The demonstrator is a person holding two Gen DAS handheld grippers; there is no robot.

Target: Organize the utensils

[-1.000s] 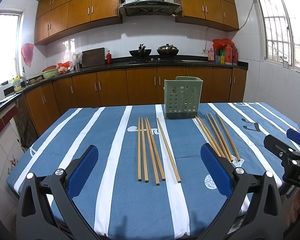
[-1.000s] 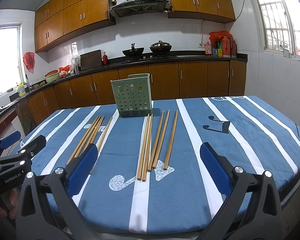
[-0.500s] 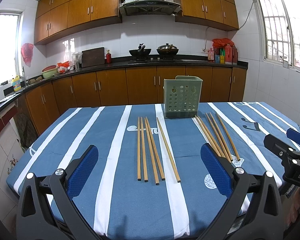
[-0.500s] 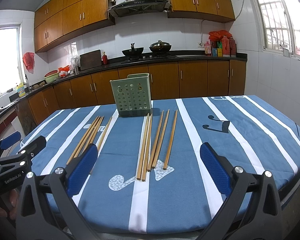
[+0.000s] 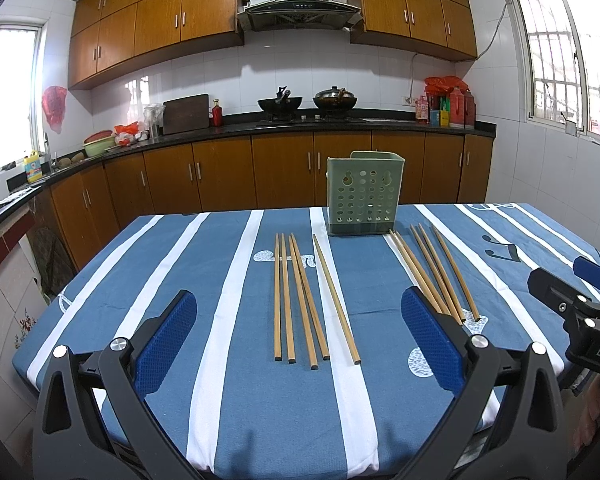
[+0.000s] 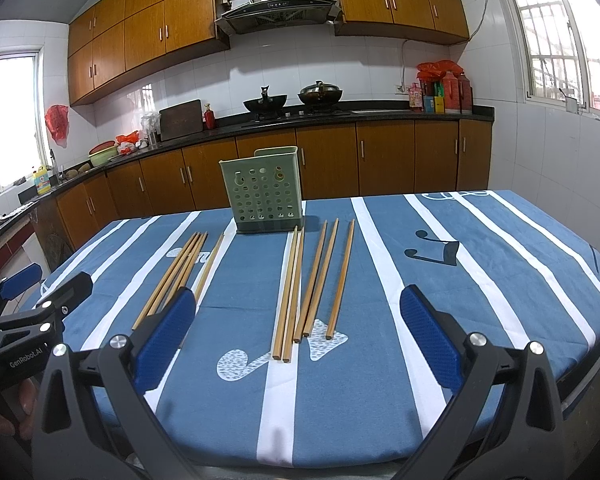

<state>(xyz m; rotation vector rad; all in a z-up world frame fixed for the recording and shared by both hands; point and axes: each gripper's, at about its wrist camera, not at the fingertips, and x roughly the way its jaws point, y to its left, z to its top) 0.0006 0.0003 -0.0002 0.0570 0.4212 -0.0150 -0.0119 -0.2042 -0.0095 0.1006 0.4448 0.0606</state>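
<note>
Two groups of wooden chopsticks lie lengthwise on the blue striped tablecloth. In the left wrist view the left group (image 5: 300,300) lies straight ahead and the right group (image 5: 436,272) sits further right. A perforated green utensil holder (image 5: 362,196) stands upright behind them, with nothing showing above its rim. My left gripper (image 5: 298,292) hovers open near the table's front edge, nothing between its blue pads. In the right wrist view my right gripper (image 6: 298,291) is open too, facing the right group (image 6: 312,280), with the left group (image 6: 180,268) and holder (image 6: 264,192) beyond.
The tablecloth (image 5: 160,260) covers the whole table. Each gripper shows at the edge of the other's view: the right one (image 5: 560,276) and the left one (image 6: 56,276). Kitchen cabinets and a counter (image 5: 220,128) with woks stand behind the table.
</note>
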